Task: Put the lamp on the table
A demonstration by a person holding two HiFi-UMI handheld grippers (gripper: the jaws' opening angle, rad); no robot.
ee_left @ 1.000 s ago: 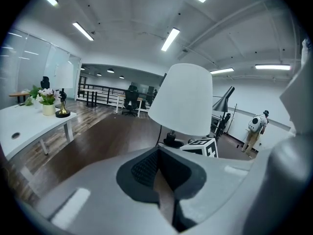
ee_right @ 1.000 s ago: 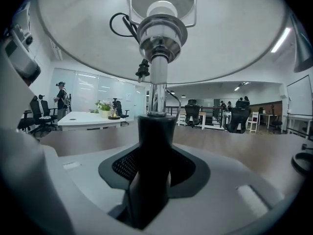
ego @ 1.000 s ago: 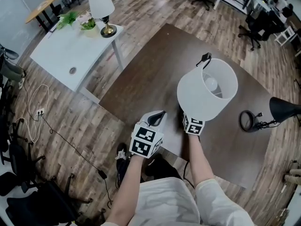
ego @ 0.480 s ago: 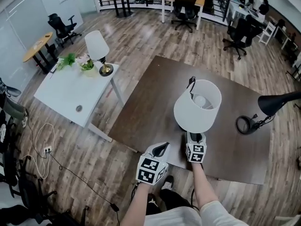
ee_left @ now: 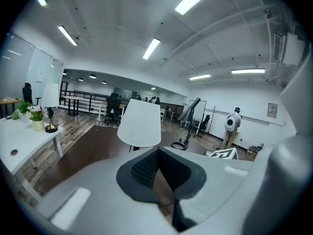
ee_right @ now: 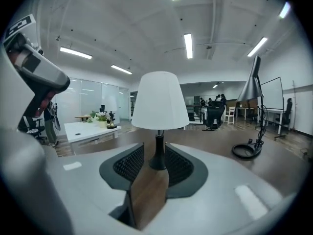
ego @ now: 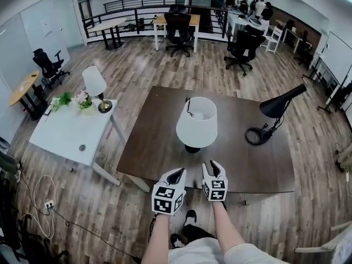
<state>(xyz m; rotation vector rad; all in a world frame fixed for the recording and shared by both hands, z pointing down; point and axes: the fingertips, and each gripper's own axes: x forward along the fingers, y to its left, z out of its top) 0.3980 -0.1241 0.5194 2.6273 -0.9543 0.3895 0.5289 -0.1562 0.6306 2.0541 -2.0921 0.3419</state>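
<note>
The lamp (ego: 196, 124), with a white shade and a dark foot, stands upright on the dark brown table (ego: 159, 142), near the middle. In the right gripper view the lamp (ee_right: 160, 102) is straight ahead, and in the left gripper view the lamp (ee_left: 140, 124) is beyond the jaws. My right gripper (ego: 213, 165) hovers at the table's near edge, short of the lamp's foot. It is open, its jaws have just been closing a little, and nothing is between them. My left gripper (ego: 177, 174) is beside it on the left, shut and empty.
A black desk lamp (ego: 272, 111) with a ring foot stands on the table's right part. At the left is a white desk (ego: 66, 133) with a small lamp (ego: 94, 84) and flowers (ego: 82, 99). Office chairs (ego: 242, 45) and more desks are behind. A cable (ego: 38, 210) lies on the floor.
The right gripper was at the lamp's foot and has pulled back to the table's near edge. The left gripper drew back and rose with it. The lamp stays standing.
</note>
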